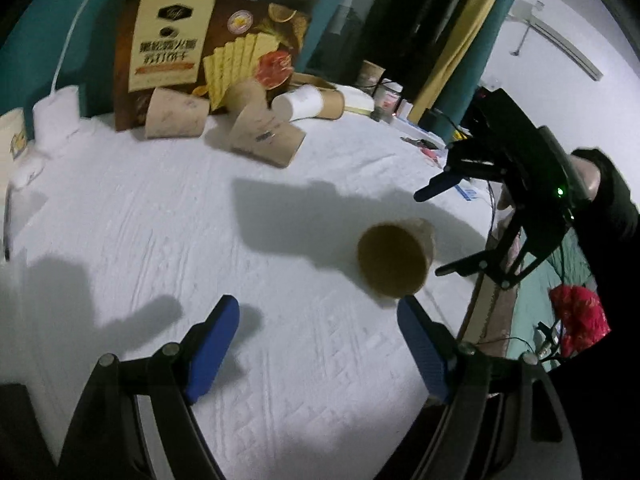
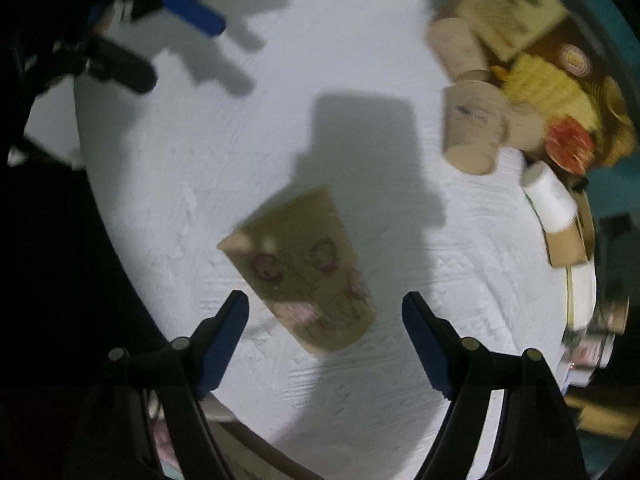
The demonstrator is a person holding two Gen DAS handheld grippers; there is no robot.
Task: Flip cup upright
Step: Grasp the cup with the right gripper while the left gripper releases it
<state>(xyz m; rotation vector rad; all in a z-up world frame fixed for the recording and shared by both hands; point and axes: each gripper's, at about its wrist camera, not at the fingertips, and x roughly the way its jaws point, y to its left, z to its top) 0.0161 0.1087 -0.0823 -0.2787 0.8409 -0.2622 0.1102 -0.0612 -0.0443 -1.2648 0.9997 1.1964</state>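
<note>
One empty tipped cup [image 1: 394, 258]

Spare paper cups [image 1: 176, 114] lie before a cracker box [image 1: 208, 48] — all on white cloth [image 1: 160, 220].

Left claw [image 1: 318, 316] and right claw [image 2: 325, 312] both spread wide, empty, angled downward.

A brown cracker box [image 1: 208, 52] carries large Chinese characters, too blurred to read. Small print on the paper cups [image 1: 266, 132] is illegible too.
</note>
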